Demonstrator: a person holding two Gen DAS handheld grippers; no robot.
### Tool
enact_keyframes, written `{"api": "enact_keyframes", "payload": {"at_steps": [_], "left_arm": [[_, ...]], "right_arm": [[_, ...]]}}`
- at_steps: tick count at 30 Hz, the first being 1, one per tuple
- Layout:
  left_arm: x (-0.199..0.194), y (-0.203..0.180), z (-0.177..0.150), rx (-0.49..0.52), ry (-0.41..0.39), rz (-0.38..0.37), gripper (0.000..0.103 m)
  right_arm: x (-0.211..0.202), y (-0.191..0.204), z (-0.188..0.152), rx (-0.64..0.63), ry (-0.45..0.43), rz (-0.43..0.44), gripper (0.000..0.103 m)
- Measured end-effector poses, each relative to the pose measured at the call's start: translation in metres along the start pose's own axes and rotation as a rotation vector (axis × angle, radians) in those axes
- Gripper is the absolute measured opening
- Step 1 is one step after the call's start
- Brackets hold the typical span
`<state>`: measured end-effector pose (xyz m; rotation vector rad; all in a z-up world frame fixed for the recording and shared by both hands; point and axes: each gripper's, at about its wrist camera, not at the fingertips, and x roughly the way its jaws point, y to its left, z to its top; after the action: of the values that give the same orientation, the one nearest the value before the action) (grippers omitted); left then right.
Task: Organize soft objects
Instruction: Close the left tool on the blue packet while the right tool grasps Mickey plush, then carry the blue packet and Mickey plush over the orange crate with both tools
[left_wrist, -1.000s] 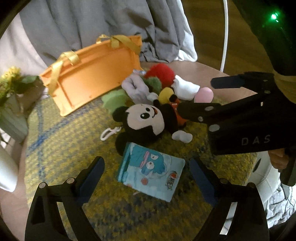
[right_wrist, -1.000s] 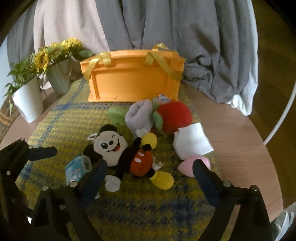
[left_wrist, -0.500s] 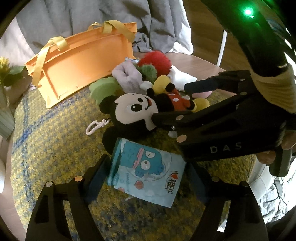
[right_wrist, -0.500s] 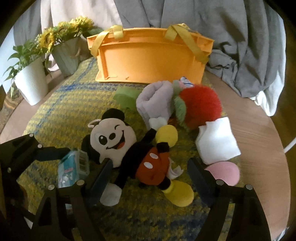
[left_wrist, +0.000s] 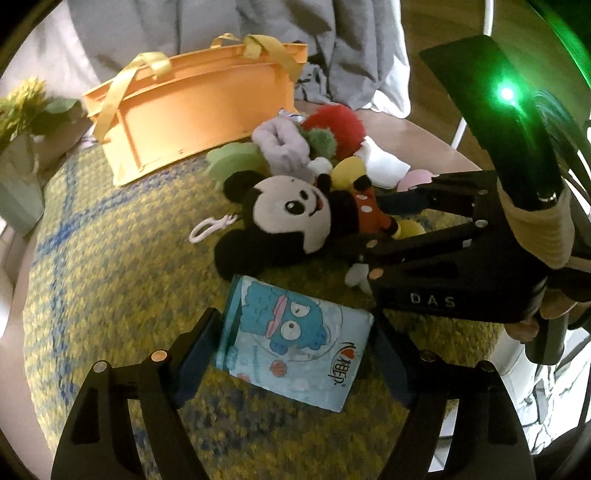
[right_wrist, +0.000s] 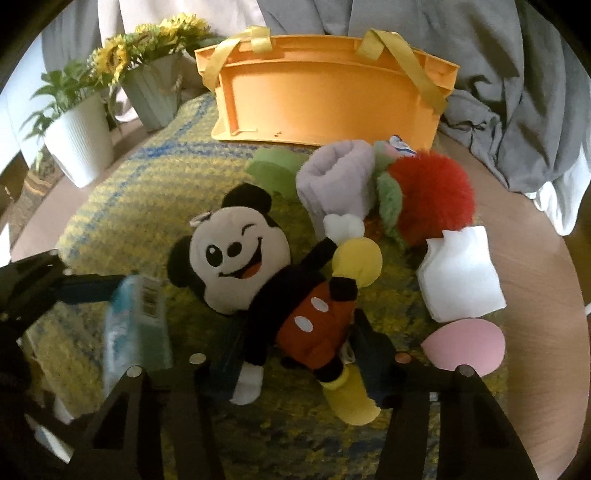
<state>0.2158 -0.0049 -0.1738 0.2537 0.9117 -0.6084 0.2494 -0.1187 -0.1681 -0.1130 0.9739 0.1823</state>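
Note:
A blue tissue pack (left_wrist: 295, 338) lies on the yellow mat, and my left gripper (left_wrist: 295, 343) has its jaws closed against both its sides. The pack also shows in the right wrist view (right_wrist: 135, 328). A Mickey plush (right_wrist: 273, 284) lies beside it. My right gripper (right_wrist: 295, 347) straddles the plush's body, fingers touching its sides; it also shows in the left wrist view (left_wrist: 373, 236). Behind lie a lilac cloth roll (right_wrist: 332, 184), a red pom-pom (right_wrist: 432, 192), a green sponge (right_wrist: 277, 170), a white pad (right_wrist: 461, 277) and a pink puff (right_wrist: 465, 347).
An orange basket (right_wrist: 325, 96) with yellow handles stands at the back of the mat (right_wrist: 122, 206). A white plant pot (right_wrist: 81, 144) and a sunflower vase (right_wrist: 151, 92) stand at the left. Grey cloth (right_wrist: 517, 92) hangs behind. The wooden table edge (right_wrist: 546, 295) curves on the right.
My left gripper moved forward and closed its jaws onto the tissue pack. My right gripper moved forward over the Mickey plush and narrowed around its body.

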Motion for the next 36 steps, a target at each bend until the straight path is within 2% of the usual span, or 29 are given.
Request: {"api": "enact_keyframes", "payload": {"at_steps": [6, 13, 20, 25, 31, 36], "left_arm": [[-0.013, 0.017, 0.000, -0.110, -0.014, 0.029, 0.078], [-0.045, 0.038, 0.014, -0.173, -0.098, 0.084, 0.078], [-0.080, 0.054, 0.040, -0.174, -0.209, 0.108, 0.078], [-0.098, 0.067, 0.057, -0.156, -0.277, 0.106, 0.078], [-0.110, 0.080, 0.079, -0.124, -0.344, 0.095, 0.078], [-0.117, 0.085, 0.099, -0.122, -0.392, 0.116, 0.078]], "right_arm": [[-0.010, 0.007, 0.002, 0.021, -0.013, -0.058, 0.050], [-0.040, 0.010, 0.007, 0.109, -0.079, -0.116, 0.049], [-0.071, 0.012, 0.023, 0.219, -0.152, -0.132, 0.050], [-0.086, 0.018, 0.038, 0.247, -0.201, -0.145, 0.050], [-0.103, 0.025, 0.055, 0.292, -0.289, -0.190, 0.050], [-0.111, 0.019, 0.073, 0.330, -0.349, -0.215, 0.050]]}}
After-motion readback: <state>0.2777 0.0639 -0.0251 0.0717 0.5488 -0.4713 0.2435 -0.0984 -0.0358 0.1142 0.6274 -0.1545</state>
